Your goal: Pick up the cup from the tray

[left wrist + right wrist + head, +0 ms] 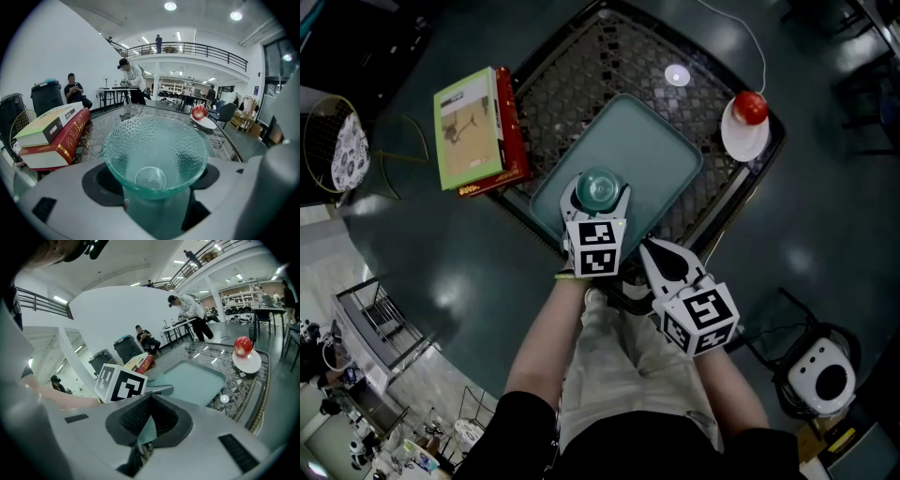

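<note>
A pale green dimpled glass cup (600, 187) (154, 150) stands on the near part of a teal tray (661, 141) (197, 376). My left gripper (598, 195) (153, 177) reaches over the tray's near edge, its jaws set wide on both sides of the cup and their dark pads (101, 180) against the cup's lower body. The cup's foot still rests on the tray. My right gripper (652, 247) (150, 398) hovers just off the tray's near right edge, shut and holding nothing.
The tray lies on a glass-topped wicker table (581, 75). Two stacked books (478, 127) (51, 136) sit at the table's left. A red apple (750, 107) (243, 345) rests on a white plate (741, 139) at the right. People stand and sit in the far background.
</note>
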